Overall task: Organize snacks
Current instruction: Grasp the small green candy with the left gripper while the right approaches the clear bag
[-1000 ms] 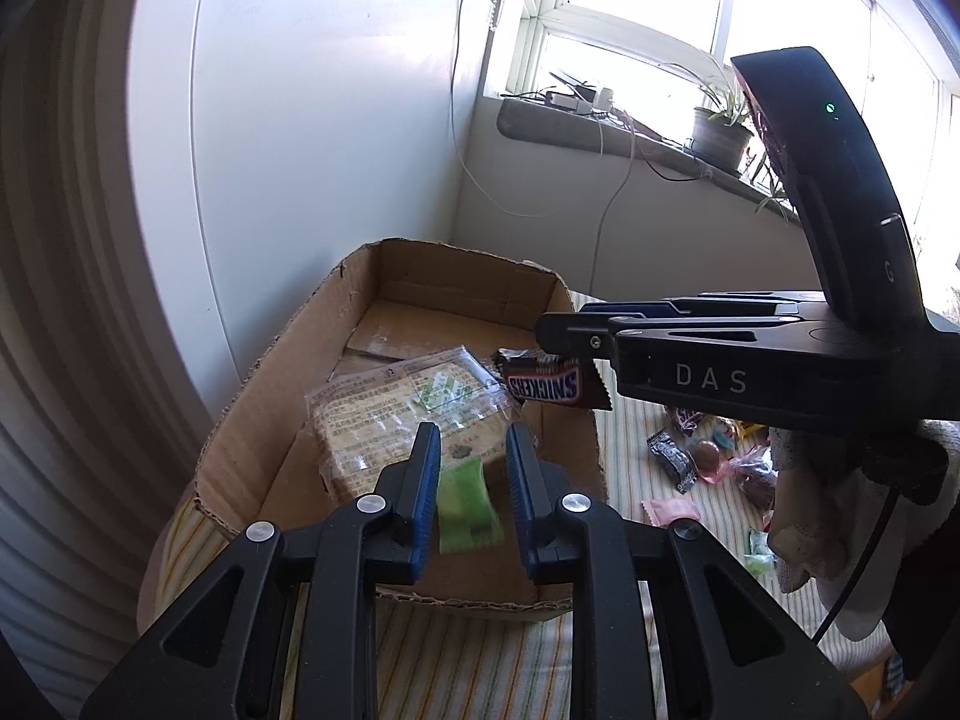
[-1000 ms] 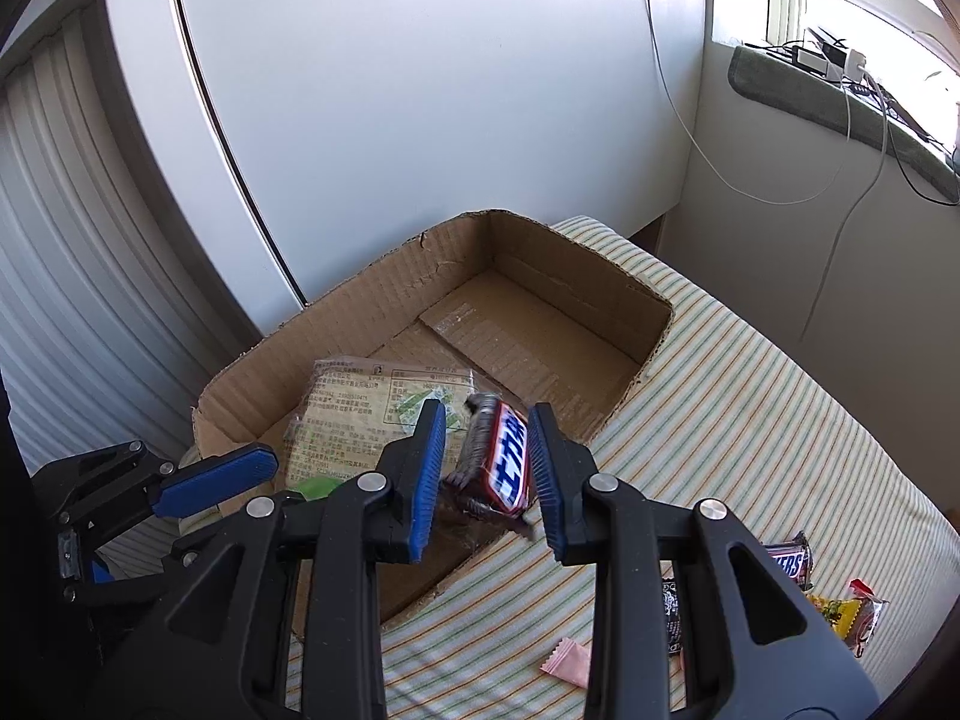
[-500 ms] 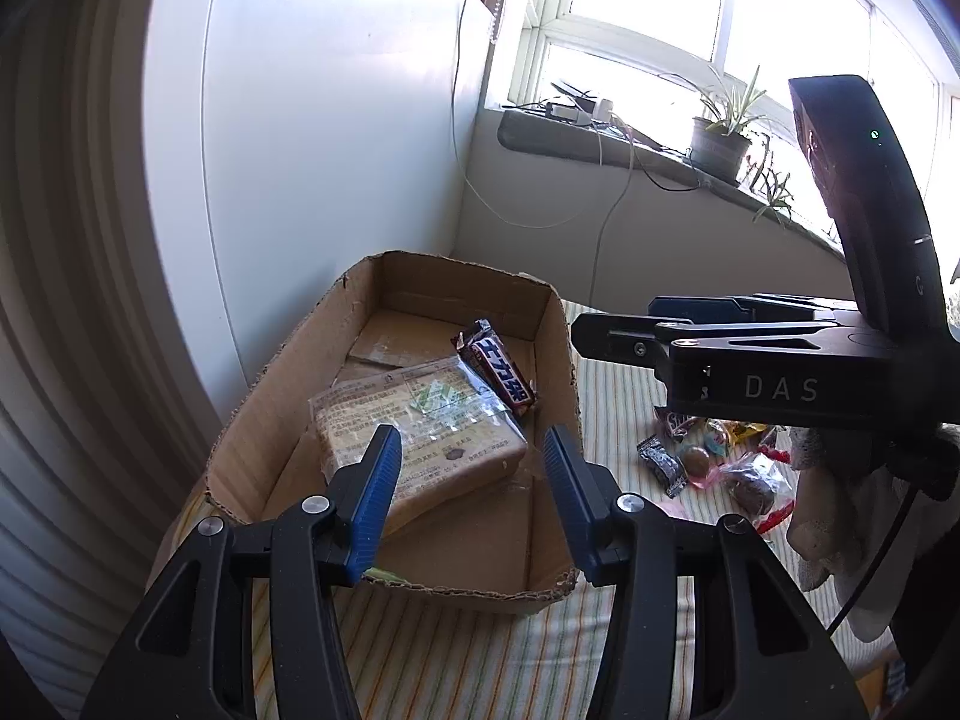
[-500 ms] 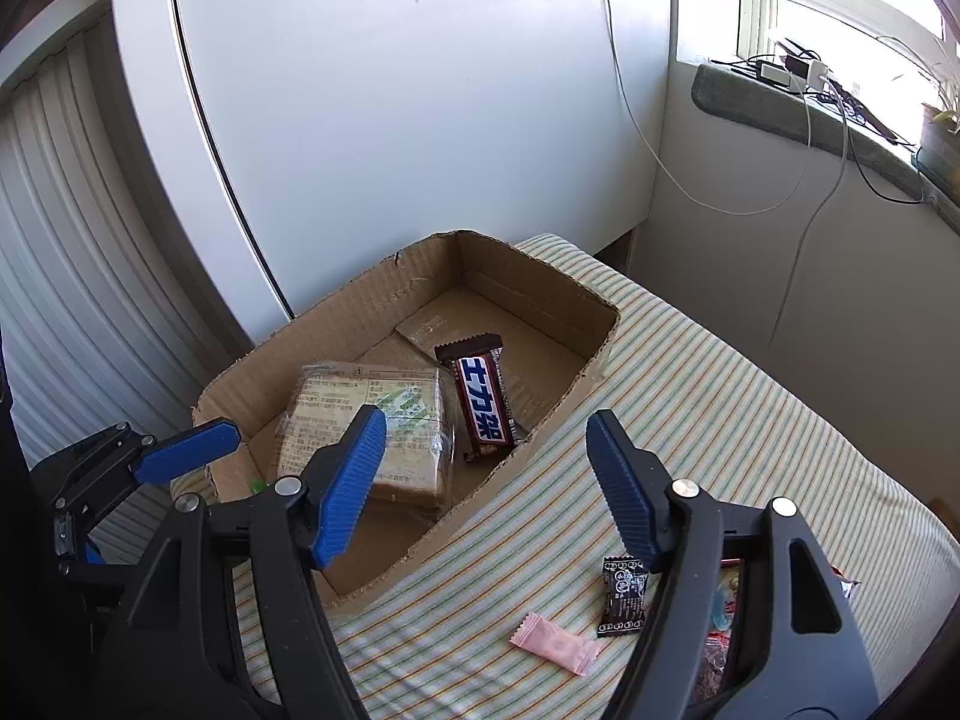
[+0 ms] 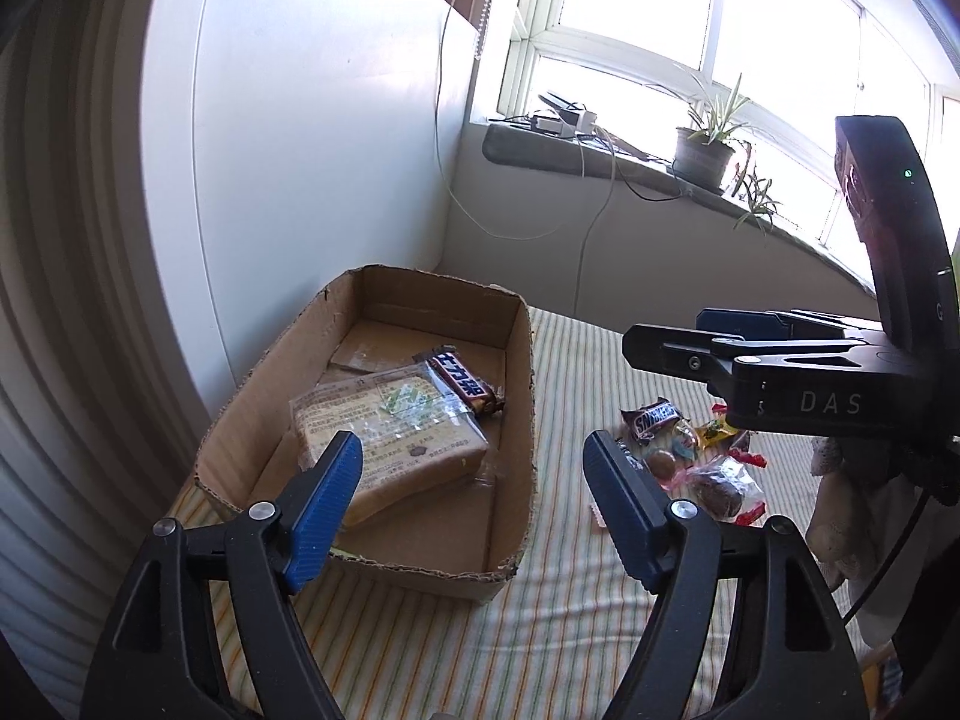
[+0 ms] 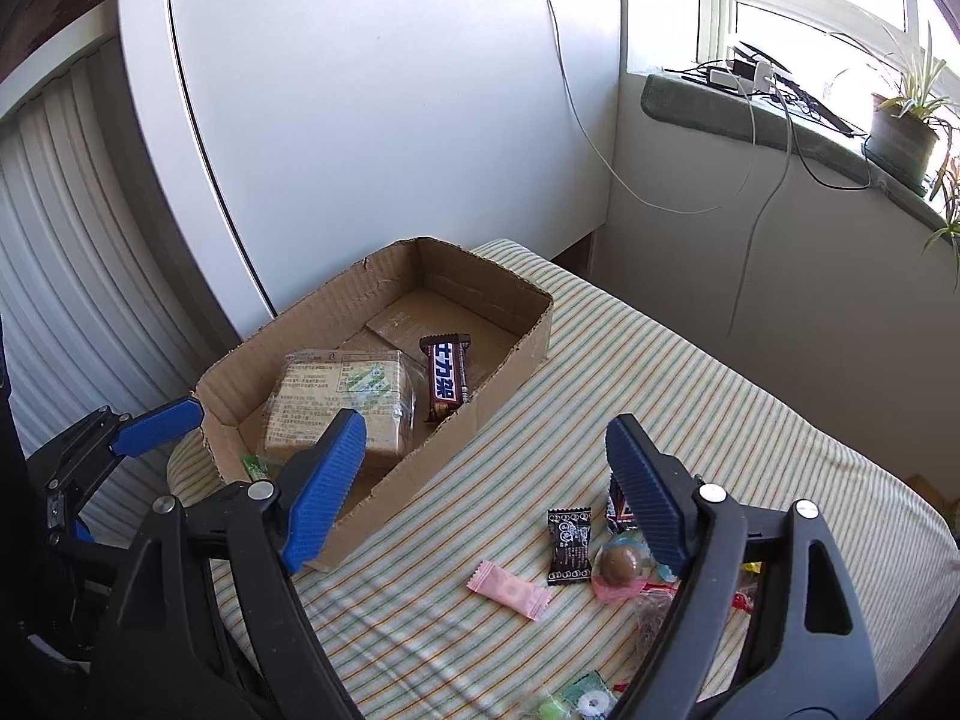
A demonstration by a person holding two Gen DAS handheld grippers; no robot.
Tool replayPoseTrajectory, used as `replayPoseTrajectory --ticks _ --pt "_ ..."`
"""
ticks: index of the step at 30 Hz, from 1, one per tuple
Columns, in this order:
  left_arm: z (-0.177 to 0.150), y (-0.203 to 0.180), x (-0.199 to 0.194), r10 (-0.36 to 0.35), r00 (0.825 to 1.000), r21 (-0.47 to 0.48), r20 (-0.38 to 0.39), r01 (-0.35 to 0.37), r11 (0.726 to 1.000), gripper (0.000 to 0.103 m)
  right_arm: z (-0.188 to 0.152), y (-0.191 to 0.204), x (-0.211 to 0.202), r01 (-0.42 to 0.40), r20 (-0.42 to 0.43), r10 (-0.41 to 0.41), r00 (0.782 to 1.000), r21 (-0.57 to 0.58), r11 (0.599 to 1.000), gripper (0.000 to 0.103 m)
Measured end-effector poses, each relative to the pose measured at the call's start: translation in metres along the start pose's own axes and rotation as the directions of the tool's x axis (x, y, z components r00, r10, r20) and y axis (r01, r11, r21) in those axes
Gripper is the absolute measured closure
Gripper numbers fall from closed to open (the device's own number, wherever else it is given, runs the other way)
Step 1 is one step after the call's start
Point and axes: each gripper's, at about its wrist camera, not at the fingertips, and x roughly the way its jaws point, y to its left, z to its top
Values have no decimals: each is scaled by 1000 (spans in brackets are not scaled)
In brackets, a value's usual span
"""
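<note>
Both tools [image 5: 474,507] [image 6: 486,480] now wide open, empty, pulled back | dark chocolate bar [image 6: 444,376] and small green sweet [image 6: 255,467] dropped into brown cardboard box [image 6: 516,354] | loose wrapped sweets [image 6: 570,546] remain on striped surface [image 6: 690,384], next.

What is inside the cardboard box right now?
Inside the cardboard box: a wrapped cake pack, a chocolate bar and a small green candy. Anything beneath the pack is hidden.

"DAS" stands in pale letters on the black body of the right claw [image 5: 828,402]. Right of the cardboard box [image 5: 516,396], a brown mini bar [image 5: 657,417] reads "SNICKERS". Inside the box, a Snickers bar [image 6: 445,377] carries white Chinese characters on blue.
</note>
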Motion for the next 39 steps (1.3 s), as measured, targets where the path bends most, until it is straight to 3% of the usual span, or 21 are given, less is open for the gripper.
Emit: replayPoseTrajectory --ticks 13,18,28,34,39 --pt "-11 -42 7 -82 996 64 -29 83 994 28 -51 -57 -49 72 4 -72 997 99 993 18" --pt "-20 -61 15 -130 989 81 -74 136 987 39 -77 -79 -57 108 -22 -106 994 136 985 18" --pt "-54 -103 34 -245 945 97 -217 271 958 63 -110 -98 -44 115 -101 -99 990 163 980 19" --pt "-68 -123 45 -293 914 102 -280 331 938 69 -119 -95 -25 72 -153 -48 987 153 986 35" --pt "-74 -136 56 -295 904 127 -310 347 929 71 -120 -94 -6 54 -189 -25 982 148 988 41"
